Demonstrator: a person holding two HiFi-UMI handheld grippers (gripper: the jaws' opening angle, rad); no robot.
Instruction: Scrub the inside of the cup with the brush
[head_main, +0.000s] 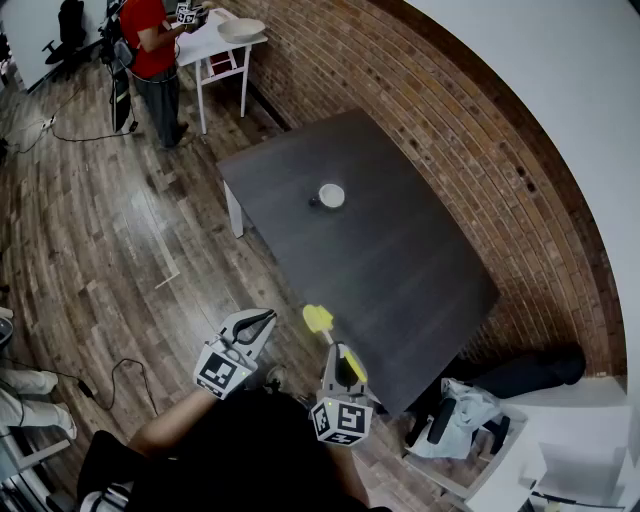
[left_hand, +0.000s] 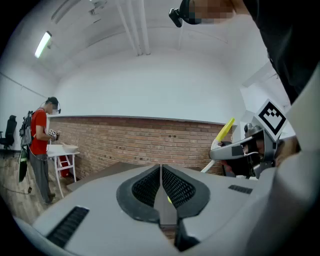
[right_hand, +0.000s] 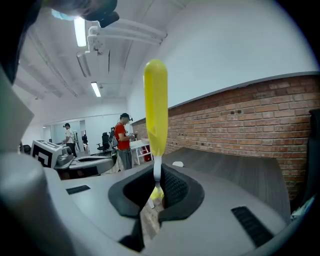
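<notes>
The yellow plastic brush with a white neck (right_hand: 155, 107) was held clamped upright in the right gripper (right_hand: 157, 187). The left gripper (left_hand: 160, 185) was seen with jaws together, nothing held. The small white round cup (head_main: 331, 196) was set on the dark rectangular table (head_main: 400, 270), well apart at twelve o'clock. Left unsteadied, the cup could be tipped or pushed along by the brush. One cup, one brush and two grippers were counted.
</notes>
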